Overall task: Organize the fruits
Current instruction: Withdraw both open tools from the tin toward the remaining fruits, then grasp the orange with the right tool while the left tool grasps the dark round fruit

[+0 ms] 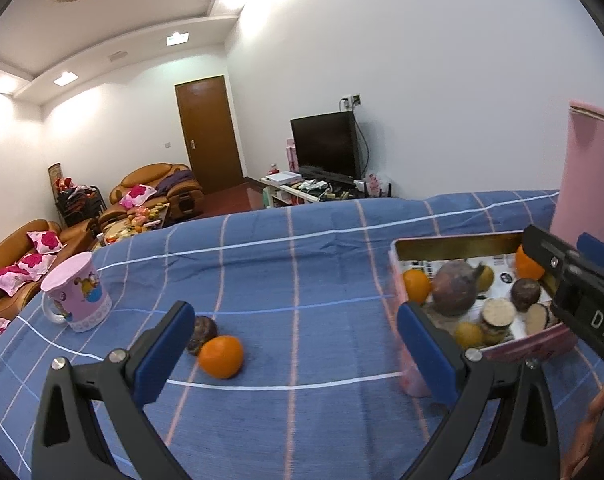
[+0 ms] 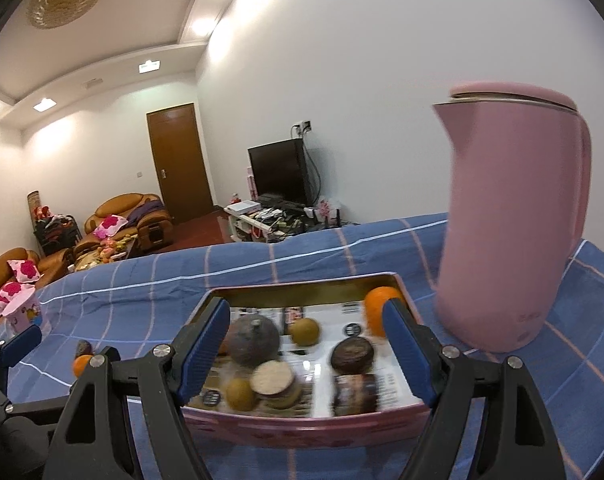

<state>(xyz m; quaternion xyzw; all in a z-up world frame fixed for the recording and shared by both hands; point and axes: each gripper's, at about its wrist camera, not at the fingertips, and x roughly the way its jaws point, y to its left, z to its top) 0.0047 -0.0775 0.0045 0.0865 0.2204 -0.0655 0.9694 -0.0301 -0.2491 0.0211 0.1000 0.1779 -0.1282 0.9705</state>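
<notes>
A pink tin box [image 1: 398,252] [image 2: 302,430] on the blue checked cloth holds several fruits: oranges, a large purple-brown fruit [image 1: 454,288] [image 2: 253,340], small yellow fruits and dark halved ones. On the cloth to its left lie a loose orange [image 1: 221,357] [image 2: 81,364] and a dark passion fruit [image 1: 201,334] [image 2: 83,347] touching it. My left gripper [image 1: 297,348] is open and empty above the cloth, between the loose fruits and the box. My right gripper [image 2: 306,344] is open and empty over the box; it also shows in the left wrist view [image 1: 558,276].
A tall pink kettle [image 2: 514,220] [image 1: 590,168] stands just right of the box. A pink cartoon mug [image 1: 77,292] [image 2: 21,312] stands at the table's far left. Sofas, a door and a TV lie beyond the table's far edge.
</notes>
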